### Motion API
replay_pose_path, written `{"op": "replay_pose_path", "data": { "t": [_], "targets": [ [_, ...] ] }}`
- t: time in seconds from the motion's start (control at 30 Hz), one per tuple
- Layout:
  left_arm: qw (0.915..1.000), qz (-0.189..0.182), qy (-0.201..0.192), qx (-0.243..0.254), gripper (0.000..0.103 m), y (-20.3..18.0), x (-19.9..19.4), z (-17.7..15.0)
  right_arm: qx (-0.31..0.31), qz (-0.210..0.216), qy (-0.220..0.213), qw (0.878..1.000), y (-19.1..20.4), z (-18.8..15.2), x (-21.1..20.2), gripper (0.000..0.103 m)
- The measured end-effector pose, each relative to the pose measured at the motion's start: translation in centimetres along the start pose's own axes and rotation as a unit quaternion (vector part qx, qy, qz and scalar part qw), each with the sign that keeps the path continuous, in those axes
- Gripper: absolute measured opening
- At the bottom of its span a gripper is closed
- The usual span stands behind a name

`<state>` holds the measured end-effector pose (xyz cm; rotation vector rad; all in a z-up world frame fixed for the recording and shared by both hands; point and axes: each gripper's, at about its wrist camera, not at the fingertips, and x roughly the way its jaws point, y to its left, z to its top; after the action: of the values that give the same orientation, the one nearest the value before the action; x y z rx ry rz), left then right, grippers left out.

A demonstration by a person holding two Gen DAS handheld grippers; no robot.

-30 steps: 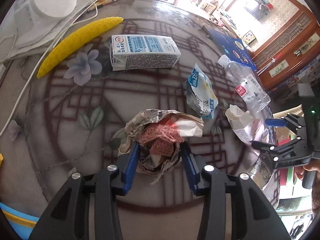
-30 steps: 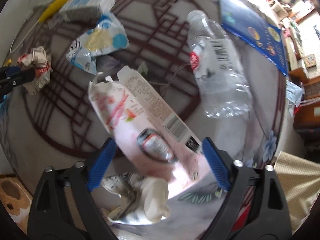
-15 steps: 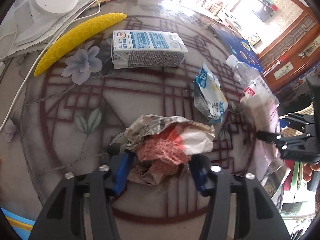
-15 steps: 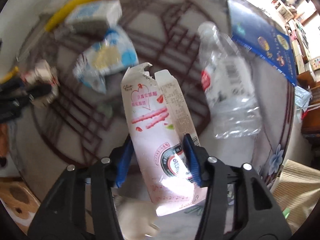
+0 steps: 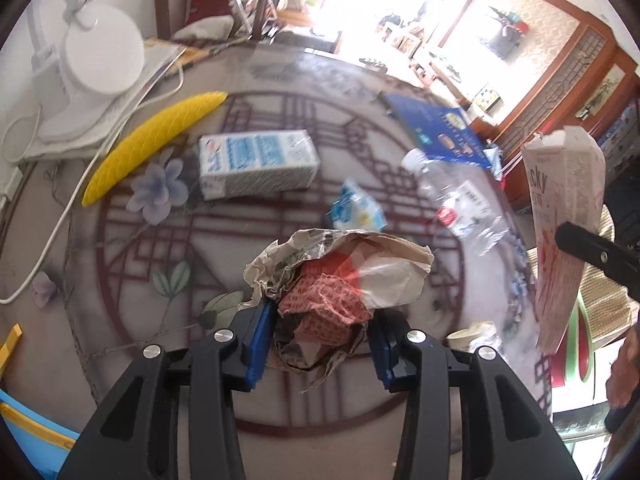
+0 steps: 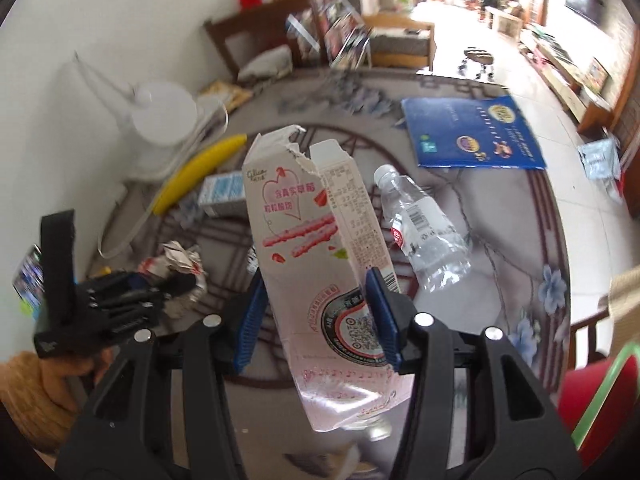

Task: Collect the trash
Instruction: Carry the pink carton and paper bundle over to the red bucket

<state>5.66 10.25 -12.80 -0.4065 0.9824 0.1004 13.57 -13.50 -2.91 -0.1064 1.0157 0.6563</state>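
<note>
My left gripper holds a crumpled paper wad with red print. Its jaws are closing, and both blue pads press the wad's sides just above the round patterned table. My right gripper is shut on a flattened pink snack box with a torn top, held upright above the table. That box and a black finger of the right gripper show at the right edge of the left wrist view. The left gripper with its wad appears low on the left in the right wrist view.
On the table lie a blue-and-white milk carton, a clear plastic bottle, a blue-white wrapper, a yellow corn-shaped object and a blue booklet. A white lamp base with its cable stands at the far left. A chair stands behind.
My right gripper shut on the pink box and raised it upright off the table. The left gripper narrowed onto the paper wad and rose with it.
</note>
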Motion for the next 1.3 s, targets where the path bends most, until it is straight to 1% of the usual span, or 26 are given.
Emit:
{"op": "replay_pose_path", "data": {
  "t": [0.13, 0.2, 0.27, 0.37, 0.47, 0.57, 0.83, 1.3],
  "targets": [
    [0.9996, -0.015, -0.018, 0.016, 0.039, -2.3, -1.4, 0.2, 0.043, -0.006, -0.037, 0.998, -0.1, -2.1, -2.6, 0.049],
    [0.9991, -0.021, -0.027, 0.027, 0.039, -3.6, -2.0, 0.3, 0.061, -0.018, -0.052, 0.997, -0.5, -3.3, -3.9, 0.049],
    [0.9985, -0.026, -0.033, 0.035, 0.039, -4.6, -2.4, 0.3, 0.080, -0.040, -0.064, 0.994, -1.0, -4.7, -5.0, 0.049],
    [0.9976, -0.033, -0.039, 0.047, 0.039, -6.2, -3.0, 0.1, 0.110, -0.046, -0.073, 0.990, -2.2, -6.5, -5.9, 0.049],
    [0.9967, -0.039, -0.041, 0.058, 0.039, -7.7, -3.4, -0.3, 0.124, -0.066, -0.079, 0.987, -3.4, -8.0, -7.1, 0.049],
    [0.9957, -0.042, -0.042, 0.072, 0.039, -9.2, -3.6, -0.9, 0.141, -0.067, -0.089, 0.984, -4.6, -9.1, -8.0, 0.049],
    [0.9944, -0.037, -0.043, 0.090, 0.040, -12.7, -4.0, -2.3, 0.154, -0.068, -0.103, 0.980, -7.0, -11.2, -10.2, 0.049],
    [0.9953, -0.012, -0.048, 0.083, 0.040, -18.1, -3.6, -4.0, 0.150, -0.048, -0.104, 0.982, -12.6, -12.3, -11.8, 0.049]
  ]
}}
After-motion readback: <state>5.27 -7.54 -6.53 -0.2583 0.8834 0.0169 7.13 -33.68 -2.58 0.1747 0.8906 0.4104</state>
